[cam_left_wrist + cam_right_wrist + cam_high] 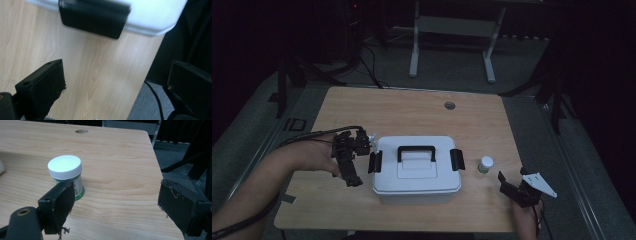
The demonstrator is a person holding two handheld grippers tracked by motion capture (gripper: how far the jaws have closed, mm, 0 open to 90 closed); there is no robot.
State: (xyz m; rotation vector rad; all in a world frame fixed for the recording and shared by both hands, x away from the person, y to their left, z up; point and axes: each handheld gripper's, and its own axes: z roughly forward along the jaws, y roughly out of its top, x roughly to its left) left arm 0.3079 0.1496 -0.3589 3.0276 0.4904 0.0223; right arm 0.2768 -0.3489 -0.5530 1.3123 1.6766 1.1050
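On grained wood, wide-jawed left gripper (354, 161) beside smooth white box's (416, 172) black latch (375, 161).

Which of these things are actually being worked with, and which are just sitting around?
In use:
white box, shut
its left black latch, beside the left gripper
small white-capped jar, near the right gripper

Just around:
table's cable hole
white desk frame behind

White box (417, 181) with black handle (416, 150) and latches (375, 161), white-capped jar (67, 175) with green label, light woodgrain table (412, 110), black grippers (518, 191).
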